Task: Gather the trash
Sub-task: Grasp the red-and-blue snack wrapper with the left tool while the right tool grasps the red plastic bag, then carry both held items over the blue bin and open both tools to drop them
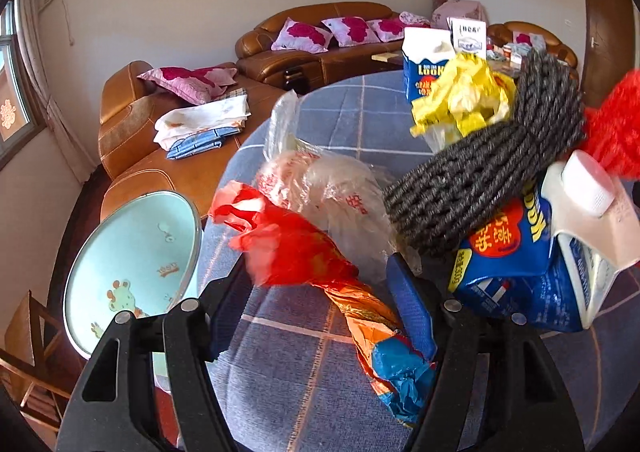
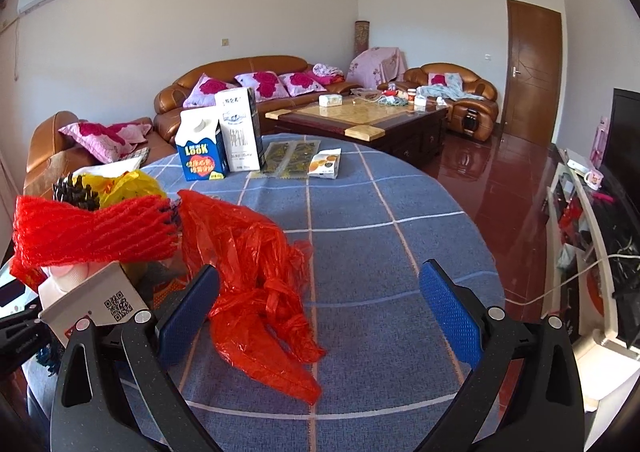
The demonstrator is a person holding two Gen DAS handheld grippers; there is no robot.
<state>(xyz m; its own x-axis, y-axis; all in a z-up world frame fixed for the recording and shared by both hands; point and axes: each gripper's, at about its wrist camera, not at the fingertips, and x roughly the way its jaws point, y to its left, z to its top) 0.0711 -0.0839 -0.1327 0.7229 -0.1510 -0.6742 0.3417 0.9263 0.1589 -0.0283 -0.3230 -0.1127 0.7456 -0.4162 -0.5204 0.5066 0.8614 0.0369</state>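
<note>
At the far left of the left wrist view, a round light-blue tray (image 1: 132,272) is seen beside the table (image 1: 360,112), below its edge. The left tongs (image 1: 316,292) are spread wide, and nothing is gripped; a twisted orange and blue wrapper (image 1: 376,336) lies between the blue pads (image 1: 412,308), with a red plastic bag (image 1: 288,240) and a clear bag (image 1: 324,188) just beyond it. If these tongs are closed now, the wrapper could be caught only by its thin twisted middle and be let slip, or the red bag could be dragged along with it.

Further right, a dark knitted net (image 1: 480,180) rests on a tipped blue milk carton (image 1: 532,260), with crumpled yellow plastic (image 1: 464,96) behind. The heap looks loose, so a nudge could send pieces off the near edge.

In the right wrist view, a red net (image 2: 92,232) lies over the heap at the left. The right tongs (image 2: 320,312) are also wide and empty, with a second crumpled red bag (image 2: 264,284) lying against the left pad (image 2: 188,316). Thin film like this could be pinched only in part and be torn or trailed. Two upright cartons (image 2: 220,140) and flat packets (image 2: 324,164) stand at the far side, where a long reach could topple them.
</note>
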